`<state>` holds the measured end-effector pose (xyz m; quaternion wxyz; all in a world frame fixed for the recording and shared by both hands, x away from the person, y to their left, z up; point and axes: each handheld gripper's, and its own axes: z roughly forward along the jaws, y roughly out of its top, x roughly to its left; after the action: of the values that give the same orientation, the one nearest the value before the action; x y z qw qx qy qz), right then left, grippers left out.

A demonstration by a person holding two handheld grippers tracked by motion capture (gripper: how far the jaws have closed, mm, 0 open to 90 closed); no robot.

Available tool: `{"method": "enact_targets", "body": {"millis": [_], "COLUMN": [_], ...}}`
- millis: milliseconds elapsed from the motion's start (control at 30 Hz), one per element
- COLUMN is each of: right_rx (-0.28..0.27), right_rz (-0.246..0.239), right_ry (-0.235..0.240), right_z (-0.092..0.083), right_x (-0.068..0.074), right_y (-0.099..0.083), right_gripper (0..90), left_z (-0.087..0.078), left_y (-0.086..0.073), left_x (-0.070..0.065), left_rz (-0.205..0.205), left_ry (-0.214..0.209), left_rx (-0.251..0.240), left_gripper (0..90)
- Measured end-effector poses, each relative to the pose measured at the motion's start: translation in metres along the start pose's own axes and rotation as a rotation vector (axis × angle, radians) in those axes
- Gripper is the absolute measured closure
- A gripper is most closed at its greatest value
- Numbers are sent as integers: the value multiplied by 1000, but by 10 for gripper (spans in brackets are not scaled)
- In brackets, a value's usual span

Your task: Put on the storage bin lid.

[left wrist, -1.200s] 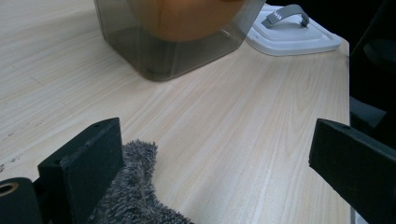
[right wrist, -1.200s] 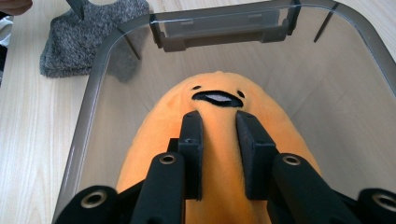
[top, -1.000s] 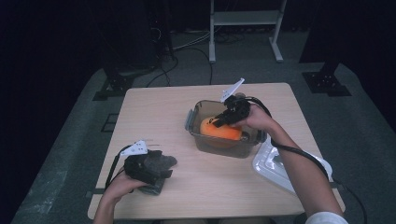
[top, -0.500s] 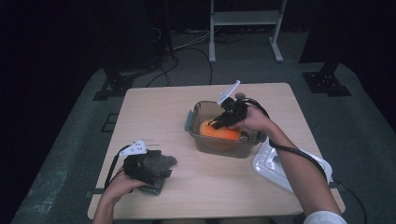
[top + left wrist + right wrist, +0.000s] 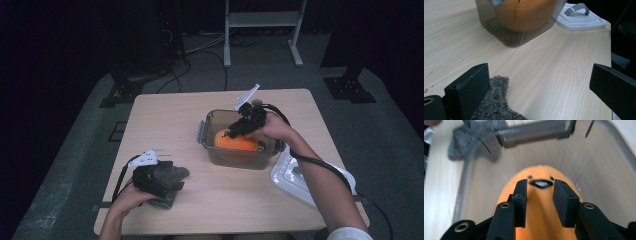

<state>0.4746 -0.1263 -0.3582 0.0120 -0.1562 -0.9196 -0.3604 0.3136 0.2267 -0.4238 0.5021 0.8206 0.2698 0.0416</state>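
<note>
Inside the clear container [image 5: 239,156] mid-worktop [image 5: 175,115] | orange plush toy [image 5: 236,142] lies on the bottom | right tongs [image 5: 233,133] hover above it, jaws just opening, parted, pads off the plush | left tongs [image 5: 167,184] rest wide open near the worktop's front edge beside a grey fuzzy cloth [image 5: 496,105], gripping nothing | white lid [image 5: 295,175] lies right of the container.

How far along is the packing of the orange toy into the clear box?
Done: the orange toy lies inside the clear box. In hand: the right gripper sits over it, its jaws just opening, pads apart from the plush. Left, probably: the white lid lies beside the box; the left gripper rests open by a grey cloth.
</note>
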Motion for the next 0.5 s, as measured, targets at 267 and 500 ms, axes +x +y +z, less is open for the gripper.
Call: {"method": "enact_targets", "body": {"millis": [267, 500], "right_rx": [-47, -73], "right_rz": [-6, 10], "right_ry": [8, 23], "right_z": [-13, -24], "right_x": [5, 7], "right_y": [6, 0], "right_gripper": [613, 590], "left_z": [0, 1], "left_y": [0, 0], "left_x": [0, 0], "left_rz": [-1, 0], "left_ry": [1, -1], "left_rx": [-1, 2], "left_gripper": [24, 24]}}
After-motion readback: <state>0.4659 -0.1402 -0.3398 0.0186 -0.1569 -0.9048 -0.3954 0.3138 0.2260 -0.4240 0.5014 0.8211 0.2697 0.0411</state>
